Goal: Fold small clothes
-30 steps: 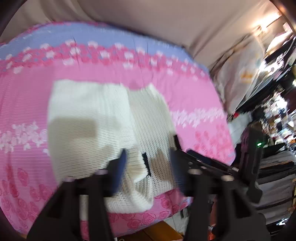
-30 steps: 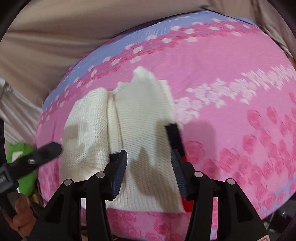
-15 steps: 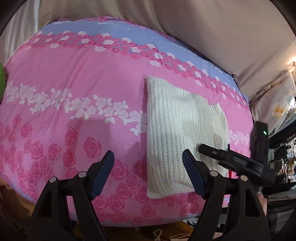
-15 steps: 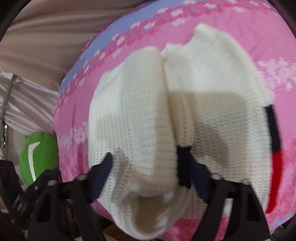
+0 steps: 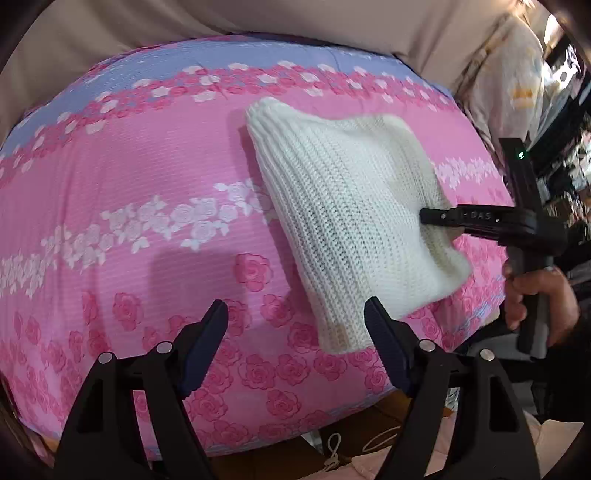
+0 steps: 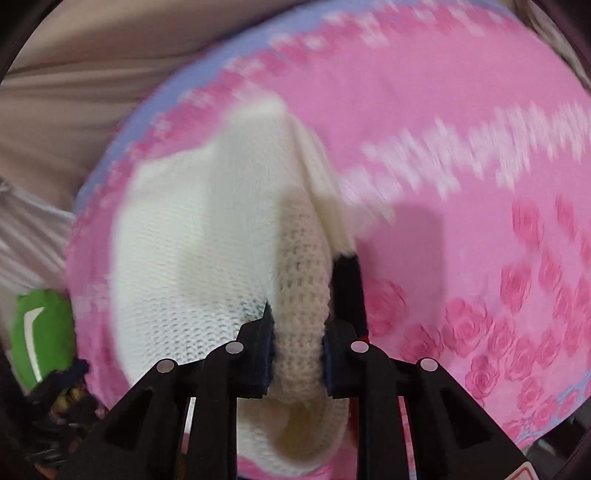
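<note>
A folded cream knit sweater (image 5: 354, 218) lies on a pink rose-print bedspread (image 5: 129, 192). My left gripper (image 5: 295, 343) is open and empty, hovering near the bed's front edge, just left of the sweater's near corner. My right gripper (image 6: 297, 354) is shut on a thick fold of the sweater (image 6: 299, 295) at its near edge; a black and red trim strip (image 6: 347, 291) shows beside the right finger. In the left wrist view the right gripper (image 5: 428, 216) reaches in from the right onto the sweater's right side.
A beige wall or headboard (image 5: 221, 18) runs behind the bed. A green object (image 6: 40, 325) sits off the bed's left side in the right wrist view. Cluttered shelves and patterned fabric (image 5: 517, 85) stand to the right. A hand (image 5: 535, 299) holds the right gripper's handle.
My right gripper closed on a fold of the sweater. My left gripper let go, opened wide and drew back to the left of the sweater, which now lies folded narrower.
</note>
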A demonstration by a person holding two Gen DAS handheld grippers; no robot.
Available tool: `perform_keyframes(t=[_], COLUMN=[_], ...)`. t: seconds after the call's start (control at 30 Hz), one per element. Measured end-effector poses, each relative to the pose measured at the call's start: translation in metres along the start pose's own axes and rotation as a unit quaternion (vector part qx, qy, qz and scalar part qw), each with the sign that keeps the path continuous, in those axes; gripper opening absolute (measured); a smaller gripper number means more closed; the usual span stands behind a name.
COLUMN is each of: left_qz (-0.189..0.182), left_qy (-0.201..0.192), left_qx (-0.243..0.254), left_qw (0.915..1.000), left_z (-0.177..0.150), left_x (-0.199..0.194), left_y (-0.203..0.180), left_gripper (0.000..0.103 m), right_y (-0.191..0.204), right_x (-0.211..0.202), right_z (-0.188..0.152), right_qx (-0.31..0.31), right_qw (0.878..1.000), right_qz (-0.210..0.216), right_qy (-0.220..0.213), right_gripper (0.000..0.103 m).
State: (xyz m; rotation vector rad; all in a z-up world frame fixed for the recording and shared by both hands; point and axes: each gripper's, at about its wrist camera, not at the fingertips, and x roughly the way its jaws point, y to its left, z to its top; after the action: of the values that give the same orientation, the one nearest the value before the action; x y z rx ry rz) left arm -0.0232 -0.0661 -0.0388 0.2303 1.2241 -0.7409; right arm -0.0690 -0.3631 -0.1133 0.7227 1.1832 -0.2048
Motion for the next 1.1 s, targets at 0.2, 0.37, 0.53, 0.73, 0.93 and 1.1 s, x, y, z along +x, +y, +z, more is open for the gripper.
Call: perform_keyframes(t=[0.2,0.37,0.53,0.73,0.93,1.1], left_qz=[-0.008,-0.001,0.0,0.006,0.023,0.052], left_qy=[0.031,0.022,0.025,0.021,0.026,-0.004], left_qx=[0.049,0.029,-0.011,-0.009,-0.02,-0.017], left_qw=[0.9983,0.9993,0.9996,0.9997,0.9992,0.9985], left_z=[0.004,0.008,0.015,0.02,0.025,0.037], left_x=[0.021,0.018,0.023,0.022,0.031,0.021], left_y=[-0.027,-0.019,-0.008,-0.01,-0.007,-0.007], left_gripper=[0.074,0.074,0.075,0.079,0.079,0.079], right_y=[0.014,0.011,0.022,-0.008,-0.035,-0.011], right_x=[-0.035,-0.063,-0.042,-0.072,-0.034,-0.081], right_z=[-0.006,-0.044,-0.071,-0.078,-0.079,-0.048], right_qx=[0.002,0.006,-0.032,0.016,0.01,-0.001], right_qw=[0.999,0.998,0.999,0.998,1.0,0.997], right_qz=[0.039,0.043,0.037,0.006,-0.022,-0.014], right_qy=[-0.026,-0.036,-0.016,-0.067,-0.003,-0.082], right_gripper=[0.04,0.058,0.026,0.008,0.014,0.039])
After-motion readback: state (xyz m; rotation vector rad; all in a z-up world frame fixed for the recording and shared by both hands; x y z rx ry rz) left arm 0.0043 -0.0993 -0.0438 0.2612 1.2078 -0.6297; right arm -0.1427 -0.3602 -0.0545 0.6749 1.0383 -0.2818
